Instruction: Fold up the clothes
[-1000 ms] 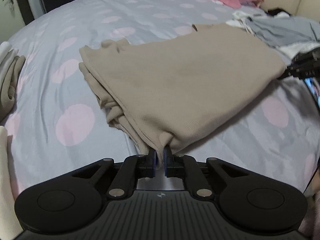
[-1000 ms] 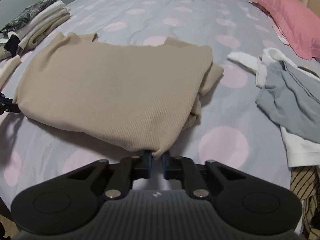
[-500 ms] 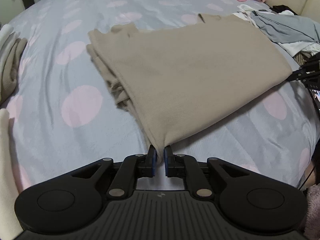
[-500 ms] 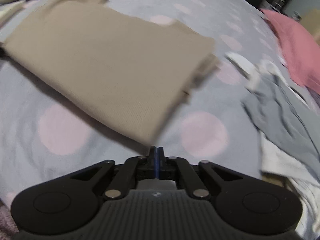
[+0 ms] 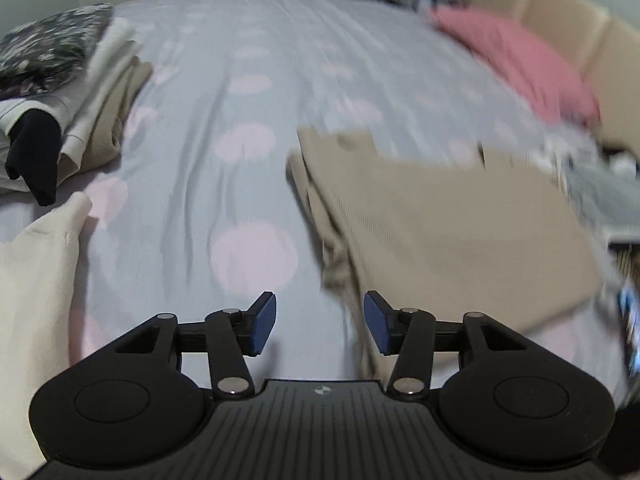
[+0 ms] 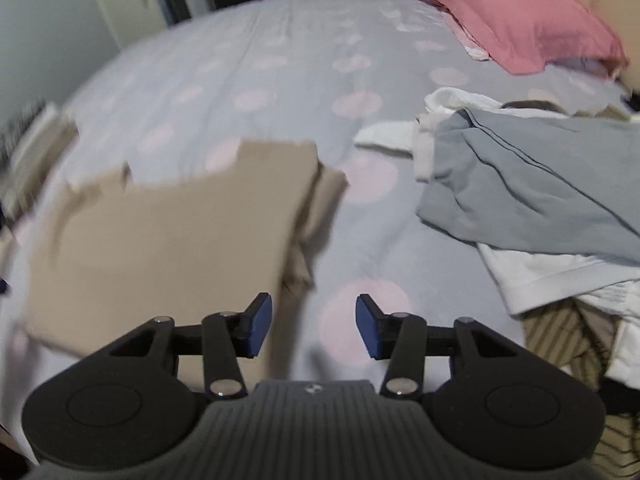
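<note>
Bed [image 5: 256,40] in grey, pink-dotted cover — carrying folded beige garment [image 5: 448,216], pink pillow [image 6: 516,20], grey-and-white clothes heap [image 6: 540,200], folded stack [image 5: 60,92].

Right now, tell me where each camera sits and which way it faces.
Left wrist: on the left gripper, angled down at the dotted grey bedsheet; its open black jaws show, the folded beige garment to their right.
Right wrist: on the right gripper, angled down likewise; open jaws show, the grey garment to their right.
Shared: beige garment, bedsheet, pink pillow.
</note>
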`<control>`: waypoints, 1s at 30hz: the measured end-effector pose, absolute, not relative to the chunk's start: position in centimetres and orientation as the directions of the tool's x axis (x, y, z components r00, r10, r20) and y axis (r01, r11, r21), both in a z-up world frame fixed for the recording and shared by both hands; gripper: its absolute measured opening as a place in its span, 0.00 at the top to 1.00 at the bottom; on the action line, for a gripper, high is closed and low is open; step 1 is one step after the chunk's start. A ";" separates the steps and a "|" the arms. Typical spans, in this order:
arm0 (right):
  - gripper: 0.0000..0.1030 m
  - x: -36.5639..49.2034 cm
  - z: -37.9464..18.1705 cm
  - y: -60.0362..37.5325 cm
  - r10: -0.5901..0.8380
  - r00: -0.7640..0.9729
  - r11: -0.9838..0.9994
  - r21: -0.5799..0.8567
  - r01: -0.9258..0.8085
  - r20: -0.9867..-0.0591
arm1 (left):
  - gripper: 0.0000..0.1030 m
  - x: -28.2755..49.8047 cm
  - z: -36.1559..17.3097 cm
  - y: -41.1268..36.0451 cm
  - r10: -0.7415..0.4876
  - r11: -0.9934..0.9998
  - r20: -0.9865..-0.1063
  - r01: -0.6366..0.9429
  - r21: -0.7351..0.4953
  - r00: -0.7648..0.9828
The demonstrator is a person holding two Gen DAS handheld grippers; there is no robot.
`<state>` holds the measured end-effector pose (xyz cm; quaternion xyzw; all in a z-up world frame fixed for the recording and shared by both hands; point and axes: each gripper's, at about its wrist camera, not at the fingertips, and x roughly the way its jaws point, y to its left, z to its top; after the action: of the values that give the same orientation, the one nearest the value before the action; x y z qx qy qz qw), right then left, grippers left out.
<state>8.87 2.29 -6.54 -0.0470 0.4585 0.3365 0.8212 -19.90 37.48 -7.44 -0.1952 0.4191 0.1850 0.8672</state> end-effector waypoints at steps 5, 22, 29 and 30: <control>0.26 10.4 -4.4 2.9 0.593 0.311 0.724 0.323 -0.610 -0.743 | 0.55 -17.2 -7.3 39.0 0.171 0.812 -0.765 -0.528 -0.247 0.621; 0.21 14.9 -9.5 6.4 0.545 0.285 0.798 0.385 -0.463 -0.788 | 0.43 -12.8 -10.8 41.4 0.176 0.706 -0.785 -0.631 -0.320 0.594; 0.14 15.5 -11.5 7.1 0.544 0.240 0.804 0.418 -0.422 -0.804 | 0.33 -12.5 -12.9 42.2 0.124 0.666 -0.808 -0.652 -0.363 0.576; 0.14 15.6 -11.8 7.1 0.555 0.226 0.800 0.439 -0.409 -0.801 | 0.32 -12.5 -13.1 42.5 0.113 0.653 -0.814 -0.660 -0.372 0.570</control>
<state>15.62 7.12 -11.84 0.0677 0.5401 0.3091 0.7799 -12.46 42.47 -13.12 -0.3431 0.3986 0.2366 0.8170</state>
